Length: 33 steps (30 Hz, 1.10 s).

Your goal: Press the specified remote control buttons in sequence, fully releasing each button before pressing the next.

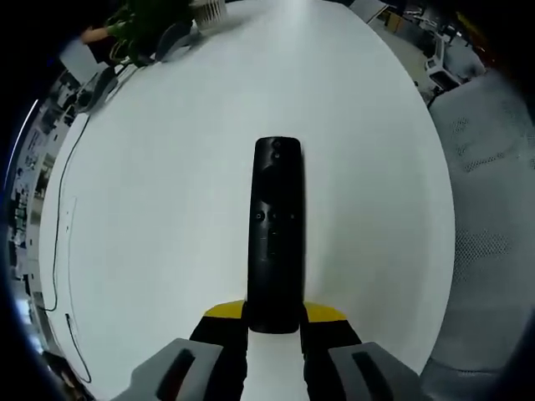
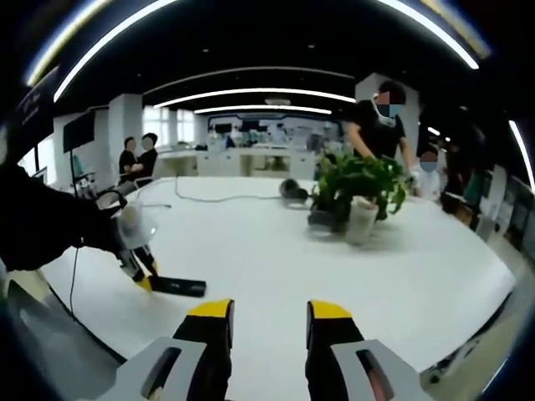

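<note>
From the left gripper view I have the long black plastic remote control (image 1: 277, 234) pinched at its near end between the yellow-tipped jaws of my left gripper (image 1: 276, 322), closed onto both of its long edges. The remote points away from me, its far end out over the broad white worktop (image 1: 167, 217); I cannot tell whether that end rests on the surface or hangs just above it. In the right gripper view the same remote (image 2: 175, 286) shows at the left, low against the worktop (image 2: 276, 251), with the left gripper (image 2: 138, 263) on it.

I judge the remote to be light, rigid and smooth-sided, so it could slip or pivot in a narrow pinch when a button is pushed. Holding it by the tail end, as now, leaves the button face free; the small keys sit around the middle and near the far end.

My right gripper (image 2: 267, 322) holds nothing, its jaws parted with a clear gap, well apart from the remote.

The worktop is matte white and bare around the remote, with a thin dark cable (image 1: 63, 217) along its edge. A leafy green plant in a white pot (image 2: 355, 196) stands further back. Beyond is an open office with strip lights and several people.
</note>
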### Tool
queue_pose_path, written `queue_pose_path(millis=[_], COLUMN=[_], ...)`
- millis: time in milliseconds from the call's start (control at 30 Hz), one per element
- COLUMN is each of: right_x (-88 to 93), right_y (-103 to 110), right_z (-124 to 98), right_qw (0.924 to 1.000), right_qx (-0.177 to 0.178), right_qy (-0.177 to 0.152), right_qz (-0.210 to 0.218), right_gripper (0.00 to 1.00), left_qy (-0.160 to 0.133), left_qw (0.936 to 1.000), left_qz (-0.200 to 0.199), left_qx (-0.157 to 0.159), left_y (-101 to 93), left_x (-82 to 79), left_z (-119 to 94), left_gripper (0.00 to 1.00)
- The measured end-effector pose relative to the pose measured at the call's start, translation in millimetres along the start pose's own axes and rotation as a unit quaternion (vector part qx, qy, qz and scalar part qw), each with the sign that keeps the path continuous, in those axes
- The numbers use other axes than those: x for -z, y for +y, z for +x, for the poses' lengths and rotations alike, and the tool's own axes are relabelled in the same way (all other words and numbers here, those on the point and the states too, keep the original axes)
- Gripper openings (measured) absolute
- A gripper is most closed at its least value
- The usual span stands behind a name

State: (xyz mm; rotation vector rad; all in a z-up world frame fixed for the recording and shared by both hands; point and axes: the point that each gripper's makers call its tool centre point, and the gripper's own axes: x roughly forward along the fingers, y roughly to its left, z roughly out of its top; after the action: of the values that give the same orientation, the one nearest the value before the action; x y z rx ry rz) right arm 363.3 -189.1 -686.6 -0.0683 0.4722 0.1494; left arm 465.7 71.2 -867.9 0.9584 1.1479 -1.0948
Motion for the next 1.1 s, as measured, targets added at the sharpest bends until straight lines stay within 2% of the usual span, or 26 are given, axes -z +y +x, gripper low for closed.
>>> queue_pose_path(millis=[433,667,867,967,1100], right_x=[-0.4,-10.2,-30.8,-50.4,-74.4], right_y=[16.1,22.9,34.5,45.9,61.3], right_z=[3.0,6.9,20.1,29.8,42.8], right_qw=[0.9990,0.9973,0.9949,0.9926,0.9883], right_qx=[-0.042,-0.073,-0.101,-0.121,-0.150], right_qy=[0.013,0.011,0.002,-0.011,-0.028], right_qz=[-0.006,-0.001,0.008,-0.002,0.007], right_gripper=[0.18,0.07,0.00,0.00,0.00], left_qy=[0.000,-0.004,-0.009,-0.018,-0.028], left_qw=[1.0000,1.0000,0.9998,0.9996,0.9991], left_qz=[-0.006,-0.007,-0.015,-0.019,-0.032], left_qx=[-0.002,-0.003,-0.004,-0.005,-0.006], left_y=[-26.3,-38.6,-52.8,-61.6,-70.4], left_x=[0.6,1.3,1.7,1.2,-0.3], left_z=[-0.5,-0.8,-1.5,-2.0,-1.8], left_gripper=[0.23,0.23,0.23,0.23,0.23])
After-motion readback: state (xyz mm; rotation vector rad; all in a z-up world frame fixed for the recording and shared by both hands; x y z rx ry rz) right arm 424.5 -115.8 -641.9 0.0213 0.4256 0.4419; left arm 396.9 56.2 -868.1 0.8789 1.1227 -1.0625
